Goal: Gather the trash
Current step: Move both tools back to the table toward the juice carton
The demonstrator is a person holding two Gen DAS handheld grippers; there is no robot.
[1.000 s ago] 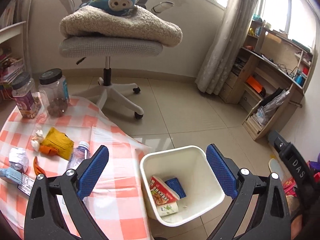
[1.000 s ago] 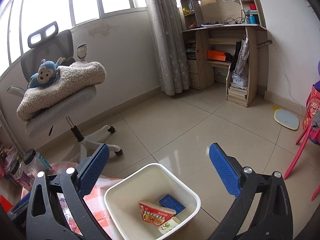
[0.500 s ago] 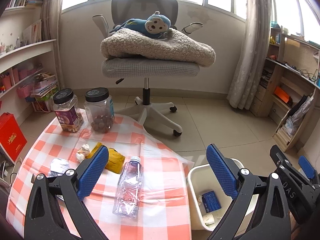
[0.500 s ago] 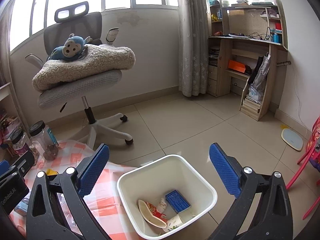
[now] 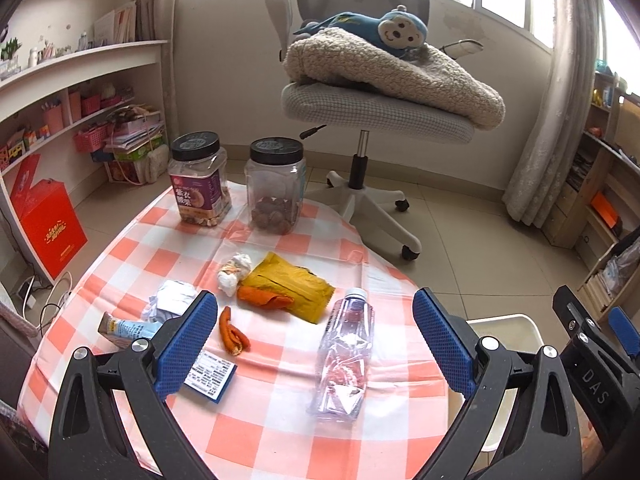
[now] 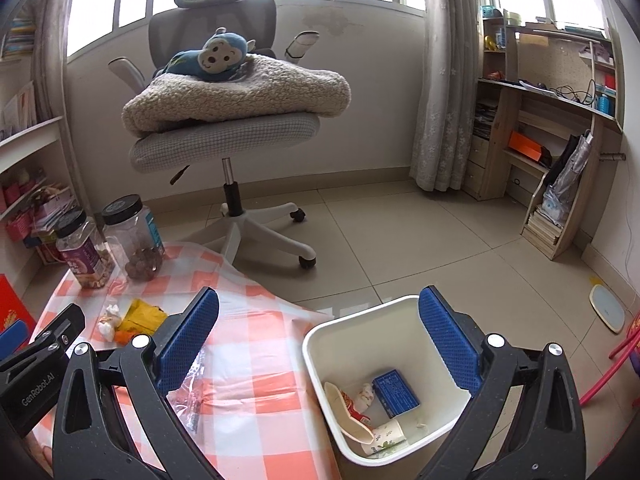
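Trash on checked counter [image 5: 280,432]: crushed bottle [image 5: 347,354], yellow wrapper [image 5: 294,286], orange peel [image 5: 232,332], paper wads. Left tool [image 5: 316,344] spread wide above them, gripping nothing. Right tool [image 6: 320,344] also wide, empty, over white bin [image 6: 320,334] holding blue box [image 6: 396,394], cup, wrapper.

It was a lived-in room at home, part study, part sitting corner. A grey office chair [image 6: 224,136] carried a fleecy blanket [image 6: 240,96] and a blue monkey toy [image 6: 212,56]. White shelves [image 5: 80,64] held books and pink baskets; a wooden desk [image 6: 548,108] stood by the curtained windows. Snack jars [image 5: 276,184] sat on a checked tablecloth [image 5: 280,432], tiled floor [image 6: 400,232] all around.
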